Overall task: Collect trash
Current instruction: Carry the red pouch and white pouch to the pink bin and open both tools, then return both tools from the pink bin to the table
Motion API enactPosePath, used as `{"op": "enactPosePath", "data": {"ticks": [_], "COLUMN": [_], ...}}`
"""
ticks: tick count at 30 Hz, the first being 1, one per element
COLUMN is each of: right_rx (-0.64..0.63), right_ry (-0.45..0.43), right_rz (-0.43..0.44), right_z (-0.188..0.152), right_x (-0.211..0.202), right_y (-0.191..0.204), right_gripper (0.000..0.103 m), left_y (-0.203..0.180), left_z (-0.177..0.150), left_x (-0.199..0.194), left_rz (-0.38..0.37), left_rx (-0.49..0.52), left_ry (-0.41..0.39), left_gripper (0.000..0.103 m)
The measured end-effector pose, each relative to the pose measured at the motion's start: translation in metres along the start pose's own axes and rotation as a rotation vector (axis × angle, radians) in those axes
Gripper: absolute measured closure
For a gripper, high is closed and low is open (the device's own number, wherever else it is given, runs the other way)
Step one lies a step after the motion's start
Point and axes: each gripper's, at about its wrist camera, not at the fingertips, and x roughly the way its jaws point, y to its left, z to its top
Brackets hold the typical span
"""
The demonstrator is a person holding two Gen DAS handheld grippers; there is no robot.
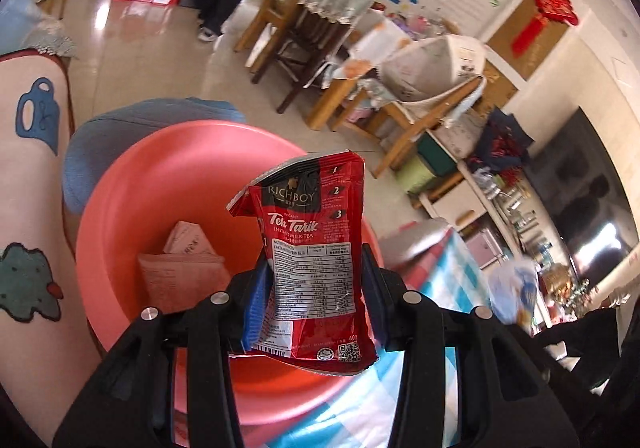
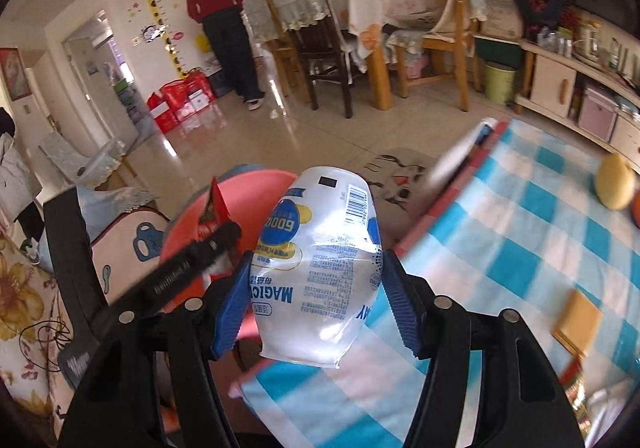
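My left gripper (image 1: 316,284) is shut on a red Teh Tarik milk-tea sachet (image 1: 316,248) and holds it upright over a pink plastic basin (image 1: 132,200). Two pale pink wrappers (image 1: 180,272) lie inside the basin. My right gripper (image 2: 316,296) is shut on a white and blue plastic wrapper (image 2: 320,272), held above the edge of the blue checked tablecloth (image 2: 520,248). In the right wrist view the basin (image 2: 248,188) is behind and left of the wrapper, with the left gripper's black finger (image 2: 192,260) and the red sachet (image 2: 216,208) over it.
On the checked cloth lie a yellow fruit (image 2: 614,184) and a tan packet (image 2: 576,320). A cushion with blue cartoon prints (image 1: 36,176) sits left of the basin. Dining chairs (image 2: 320,36), a table and a person in red (image 2: 224,24) stand across the floor.
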Motion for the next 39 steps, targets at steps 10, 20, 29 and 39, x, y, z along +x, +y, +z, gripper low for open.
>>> {"op": "enactPosePath", "data": {"ticks": [10, 20, 29, 39], "right_rx": [0.018, 0.118, 0.22, 0.201], "right_ry": [0.05, -0.014, -0.089, -0.116], "right_rz": [0.076, 0.086, -0.016, -0.161], "right_z": [0.034, 0.022, -0.02, -0.08], "right_x": [0.073, 0.059, -0.006, -0.075], "right_y": [0.018, -0.003, -0.049, -0.078], "right_gripper": [0.039, 0.016, 0.012, 0.012], "left_y": [0.008, -0.005, -0.027, -0.07], "left_z": [0.003, -0.004, -0.019, -0.05], "left_x": [0.019, 0.019, 0.011, -0.005], "left_rz": [0.069, 0.096, 0.04, -0.114], "left_rx": [0.006, 0.09, 0.182, 0.331], "left_ry": [0.043, 0.02, -0.022, -0.072], "left_gripper": [0.058, 0.031, 0.02, 0.013]}}
